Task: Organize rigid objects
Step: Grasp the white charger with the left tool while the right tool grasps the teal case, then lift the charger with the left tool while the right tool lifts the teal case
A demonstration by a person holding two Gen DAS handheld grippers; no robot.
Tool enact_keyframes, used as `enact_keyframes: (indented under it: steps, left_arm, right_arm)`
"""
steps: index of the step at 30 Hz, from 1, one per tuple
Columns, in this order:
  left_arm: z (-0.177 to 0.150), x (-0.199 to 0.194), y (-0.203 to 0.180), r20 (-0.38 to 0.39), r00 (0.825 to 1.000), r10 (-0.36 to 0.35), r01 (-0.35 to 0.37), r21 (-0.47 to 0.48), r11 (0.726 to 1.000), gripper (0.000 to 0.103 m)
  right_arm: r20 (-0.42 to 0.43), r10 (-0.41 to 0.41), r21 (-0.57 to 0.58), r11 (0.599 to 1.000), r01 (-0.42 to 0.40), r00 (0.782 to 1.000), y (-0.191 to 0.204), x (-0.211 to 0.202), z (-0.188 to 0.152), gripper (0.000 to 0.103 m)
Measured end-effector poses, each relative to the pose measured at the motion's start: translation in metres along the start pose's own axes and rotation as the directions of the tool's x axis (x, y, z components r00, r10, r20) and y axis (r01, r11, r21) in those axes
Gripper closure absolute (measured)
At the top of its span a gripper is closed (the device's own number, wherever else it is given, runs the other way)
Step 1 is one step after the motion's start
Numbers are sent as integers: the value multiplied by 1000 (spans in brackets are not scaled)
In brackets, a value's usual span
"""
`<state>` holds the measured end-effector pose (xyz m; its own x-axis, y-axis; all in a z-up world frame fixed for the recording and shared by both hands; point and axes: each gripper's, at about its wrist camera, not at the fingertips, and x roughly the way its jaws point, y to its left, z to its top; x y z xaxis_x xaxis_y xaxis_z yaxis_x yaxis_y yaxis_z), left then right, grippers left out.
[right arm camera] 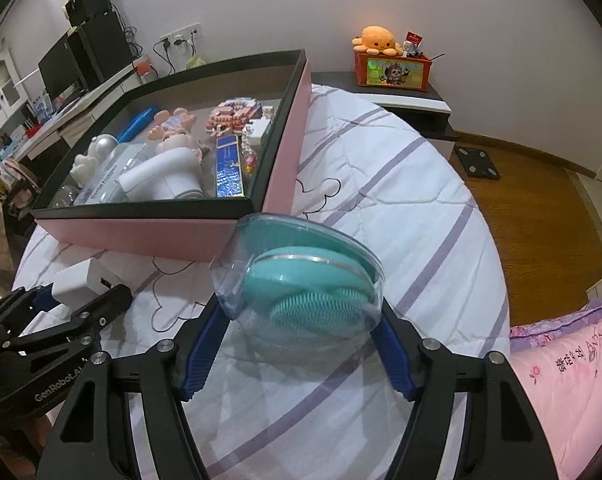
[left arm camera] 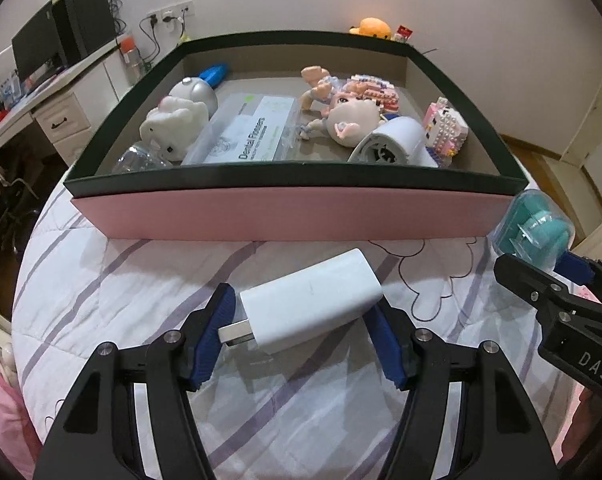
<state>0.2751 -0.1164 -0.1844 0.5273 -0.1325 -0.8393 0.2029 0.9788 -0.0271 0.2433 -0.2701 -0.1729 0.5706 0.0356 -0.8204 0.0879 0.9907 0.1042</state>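
on bed (left arm camera: 101,280), tongs (left arm camera: 305,316) grip charger (left arm camera: 313,300).

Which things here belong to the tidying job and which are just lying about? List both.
Job: white charger in left gripper; teal brush case in right gripper; pink box.
Lying about: orange plush, red crate, scale.

Soft, even indoor light fills both views. Strong fisheye bending curves the box rim (left arm camera: 293,178), with dark vignette at the corners. Faint shadows fall under the tongs, and the centre is sharp.
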Motion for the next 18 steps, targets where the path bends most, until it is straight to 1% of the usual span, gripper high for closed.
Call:
enact_keyframes:
  steps: [3,5,7,10,13,14,15,16,18]
  left_arm:
    - [1,-11,1,27,1000,1,-1,3,1000,37]
    - [2,-19,1,50,999,10,-10,10,1000,37]
    - [2,-25,3,66,998,14,-15,13,1000,37]
    - [0,-26,4,66,998,13,-14,14,1000,37]
    - [-3,-20,8,51,999,19,-19,9,1000,37]
    - [-3,-18,9,45,999,17,-17,7,1000,37]
    - [-3,-15,10,40,999,16,-16,5,1000,37]
    - [-2,-12,11,34,999,18,-18,4,1000,37]
    - [-1,-6,13,23,1000,21,-21,10,1000,37]
  right_arm:
    - [15,3,-2,1000,-3,1000,2,-7,1,38]
    - [25,12,-1,1000,-12,1000,4,-13,1,48]
    - [26,20,-9,1000,-19,999,7,-16,0,54]
    - [5,4,-10,1000,-4,1000,9,-6,-1,54]
    - [-56,-17,21,1000,19,998,5,17,-2,54]
    - [-49,-19,32,999,21,999,3,19,-2,51]
    - [-23,-21,37,999,22,1000,4,17,-1,50]
    - [-25,-19,48,999,20,1000,3,17,2,47]
    - [-11,-22,60,998,23,1000,2,17,6,39]
